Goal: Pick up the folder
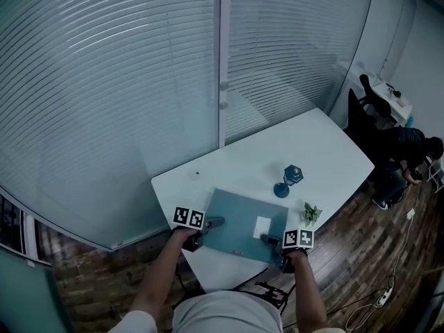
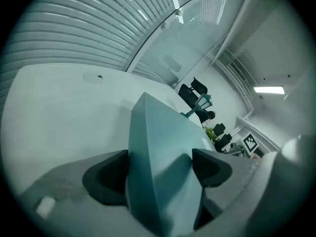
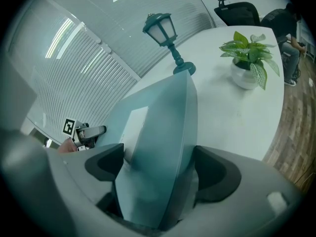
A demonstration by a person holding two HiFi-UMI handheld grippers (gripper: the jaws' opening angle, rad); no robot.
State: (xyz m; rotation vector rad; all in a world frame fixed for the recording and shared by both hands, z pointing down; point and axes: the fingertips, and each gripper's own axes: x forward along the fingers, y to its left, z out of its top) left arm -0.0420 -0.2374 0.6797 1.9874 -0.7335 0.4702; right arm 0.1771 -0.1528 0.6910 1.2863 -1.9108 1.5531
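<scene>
Head view: teal folder [image 1: 239,220] flat across the white worktop's [image 1: 208,175] near corner, its two near corners reaching the worktop's edges on either side. Left tool [image 2: 160,169] at the near left corner, jaws wide apart, that corner between them, not clamped. Right tool [image 3: 158,169] at the near right corner, jaws likewise wide, the folder's edge between them, no squeeze seen. Lantern-shaped lamp [image 1: 288,179] close beyond the far right corner; small potted plant [image 1: 310,214] just beside the right edge. Bare worktop beyond the far edge, up to the blind-covered glass wall [image 1: 139,82]. Wooden floor [image 1: 361,255] below the worktop's right edge.
</scene>
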